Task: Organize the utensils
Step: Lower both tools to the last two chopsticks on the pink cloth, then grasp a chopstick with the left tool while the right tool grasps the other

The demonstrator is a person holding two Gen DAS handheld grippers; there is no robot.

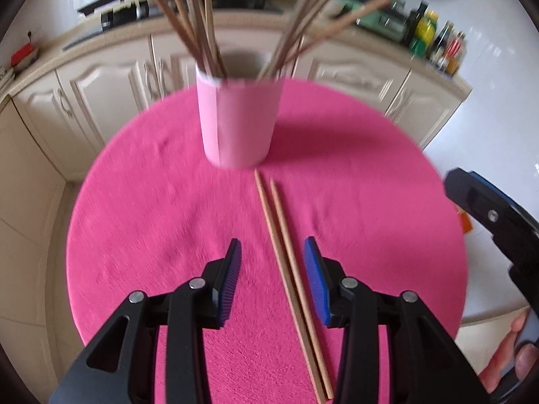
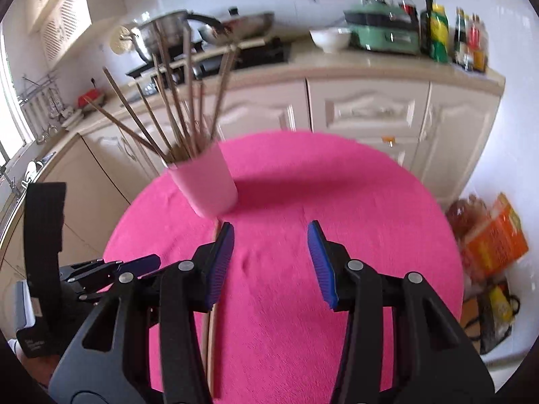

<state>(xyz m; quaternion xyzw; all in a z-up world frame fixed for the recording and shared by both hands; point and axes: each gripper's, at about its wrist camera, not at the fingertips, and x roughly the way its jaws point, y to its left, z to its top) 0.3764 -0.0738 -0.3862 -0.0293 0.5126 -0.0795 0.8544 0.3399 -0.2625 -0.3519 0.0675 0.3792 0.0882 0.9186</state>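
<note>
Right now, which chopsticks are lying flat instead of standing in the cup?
The pale wooden chopstick pair lying side by side on the pink tablecloth, between the left gripper jaws. The darker chopsticks stand in the pink cup.

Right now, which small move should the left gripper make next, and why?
Probably lower the left gripper and close it on the two chopsticks. Its jaws are open, the pair lies on the pink cloth between them, and the pink cup holds the other chopsticks.
</note>
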